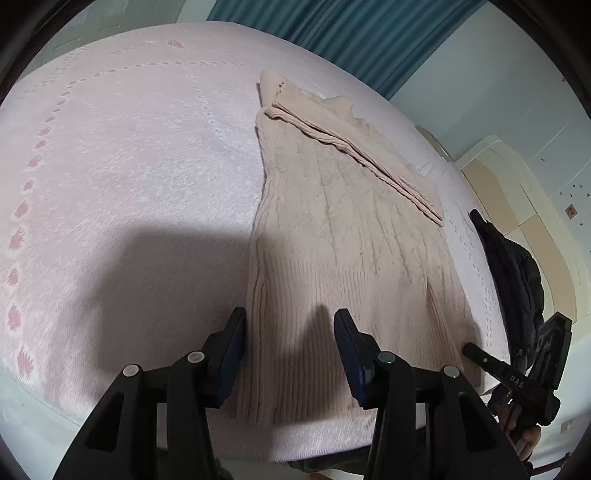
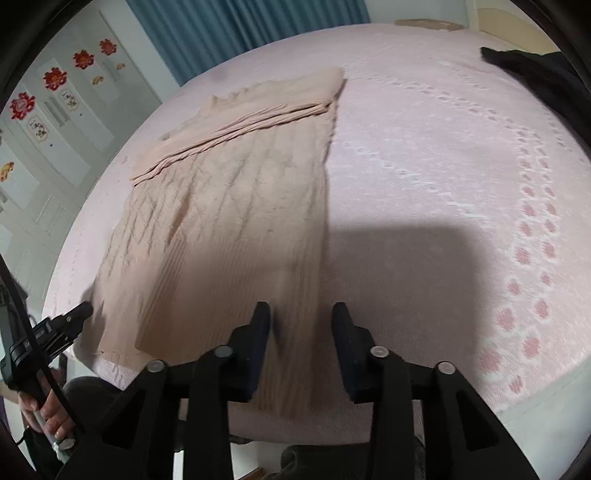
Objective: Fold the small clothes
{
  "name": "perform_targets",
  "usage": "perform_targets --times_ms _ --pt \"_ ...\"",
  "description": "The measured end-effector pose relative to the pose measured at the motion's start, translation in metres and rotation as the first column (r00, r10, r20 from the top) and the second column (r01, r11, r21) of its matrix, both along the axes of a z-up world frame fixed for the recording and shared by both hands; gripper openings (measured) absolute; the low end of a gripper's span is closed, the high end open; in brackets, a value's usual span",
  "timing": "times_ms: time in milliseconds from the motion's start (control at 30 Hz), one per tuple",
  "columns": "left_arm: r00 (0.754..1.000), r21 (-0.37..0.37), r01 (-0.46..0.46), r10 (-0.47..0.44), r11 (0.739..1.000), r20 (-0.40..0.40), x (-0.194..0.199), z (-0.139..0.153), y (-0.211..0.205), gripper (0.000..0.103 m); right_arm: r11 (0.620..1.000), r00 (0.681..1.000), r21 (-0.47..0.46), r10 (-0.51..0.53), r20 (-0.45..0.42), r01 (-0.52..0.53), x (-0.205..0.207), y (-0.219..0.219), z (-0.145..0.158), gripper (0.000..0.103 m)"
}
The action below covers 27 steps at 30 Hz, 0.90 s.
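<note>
A beige cable-knit sweater point(image 1: 343, 221) point(image 2: 229, 192) lies flat on the pink bedspread point(image 1: 129, 166) point(image 2: 443, 166), hem toward me, with a sleeve folded across its upper part. My left gripper point(image 1: 290, 325) hangs open over the hem's left corner, and the ribbed fabric lies between its fingers without being pinched. My right gripper point(image 2: 301, 317) stands open over the hem's right edge, which runs between its fingers. One of the right gripper's fingers point(image 1: 480, 356) shows at the hem's right corner in the left wrist view. One of the left gripper's fingers point(image 2: 75, 314) shows at the left corner in the right wrist view.
A dark jacket point(image 1: 517, 266) point(image 2: 546, 70) lies on the bed to the right of the sweater. The bed's near edge runs just under both grippers. Teal curtains point(image 1: 351, 29) hang behind, and a cabinet with red flower stickers point(image 2: 55, 77) stands at the left. A hand point(image 2: 44, 413) holds the left gripper's handle.
</note>
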<state>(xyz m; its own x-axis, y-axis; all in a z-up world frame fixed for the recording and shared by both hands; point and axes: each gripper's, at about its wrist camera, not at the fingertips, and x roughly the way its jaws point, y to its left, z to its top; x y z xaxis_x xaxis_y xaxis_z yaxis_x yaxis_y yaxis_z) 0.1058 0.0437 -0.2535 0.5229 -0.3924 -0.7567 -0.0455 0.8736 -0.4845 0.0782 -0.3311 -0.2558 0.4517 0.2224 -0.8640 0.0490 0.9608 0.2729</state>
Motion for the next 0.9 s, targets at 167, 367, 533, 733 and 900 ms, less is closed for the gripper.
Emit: perform_targets --times_ms 167,367,533,733,900 --pt "1.000 -0.090 0.003 -0.005 0.996 -0.012 0.022 -0.006 0.005 0.042 0.998 0.999 -0.048 0.040 -0.015 -0.041 0.018 0.015 -0.001 0.031" --pt "1.000 -0.102 0.009 -0.010 0.995 -0.008 0.054 -0.010 -0.002 0.033 0.996 1.000 -0.082 0.026 -0.010 -0.027 0.048 0.018 -0.003 0.029" --pt "1.000 -0.164 -0.018 0.015 0.986 -0.022 0.064 -0.014 0.002 0.026 0.997 1.000 -0.072 -0.007 0.010 0.007 0.065 0.016 -0.007 0.020" --pt "0.999 -0.216 0.003 -0.013 0.976 -0.042 0.040 -0.017 0.006 0.023 0.999 1.000 -0.034 0.013 -0.002 -0.013 0.046 0.012 -0.004 0.014" --pt "0.998 -0.189 0.042 -0.050 0.981 -0.039 0.012 -0.013 0.000 0.023 0.999 0.999 -0.015 0.038 -0.020 -0.038 0.011 0.016 -0.001 0.015"
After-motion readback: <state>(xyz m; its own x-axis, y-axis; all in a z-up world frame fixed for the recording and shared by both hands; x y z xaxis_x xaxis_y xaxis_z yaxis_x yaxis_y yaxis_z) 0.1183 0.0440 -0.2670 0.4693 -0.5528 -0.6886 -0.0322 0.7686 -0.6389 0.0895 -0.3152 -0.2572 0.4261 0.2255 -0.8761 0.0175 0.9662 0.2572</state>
